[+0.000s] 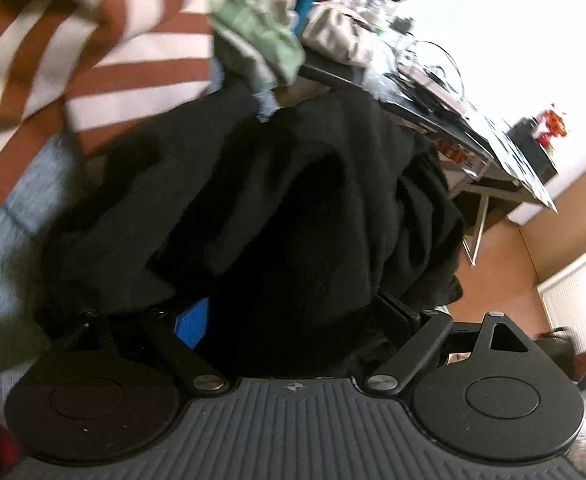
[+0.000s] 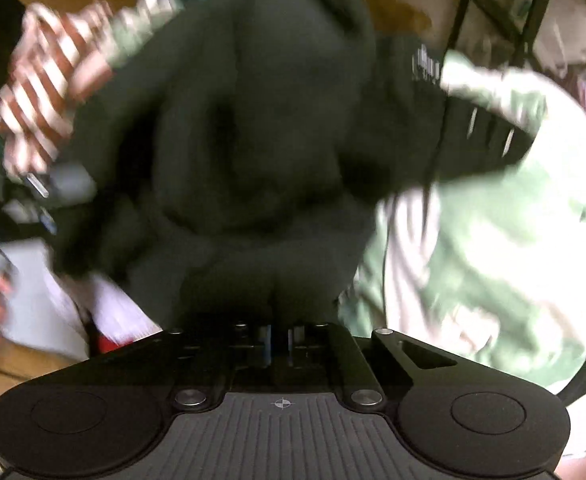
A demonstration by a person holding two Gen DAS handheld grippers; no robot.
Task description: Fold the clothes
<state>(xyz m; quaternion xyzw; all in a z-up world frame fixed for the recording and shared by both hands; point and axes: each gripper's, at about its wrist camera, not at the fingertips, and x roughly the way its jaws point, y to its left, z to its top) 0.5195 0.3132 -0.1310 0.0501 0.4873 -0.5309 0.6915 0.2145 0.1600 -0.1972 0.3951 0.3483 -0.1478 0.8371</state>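
A black garment (image 1: 277, 184) fills the middle of the left wrist view and hangs bunched over my left gripper (image 1: 293, 316). Its fingers stand wide apart, open; a blue pad (image 1: 193, 324) shows on the left one, and cloth hides the tips. In the blurred right wrist view the same dark garment (image 2: 253, 140) hangs in front of my right gripper (image 2: 281, 334), whose fingers are drawn close together and shut on its lower edge. A brown-and-white striped garment (image 1: 73, 48) lies at the upper left, also visible as a striped garment (image 2: 45, 92) in the right wrist view.
A green-and-white garment (image 1: 261, 36) is piled behind the black one, and a similar green-and-white cloth (image 2: 493, 220) is on the right. A cluttered glass table (image 1: 453, 120) stands at the right over a brown floor (image 1: 505, 272). A radiator (image 1: 581, 300) lines the wall.
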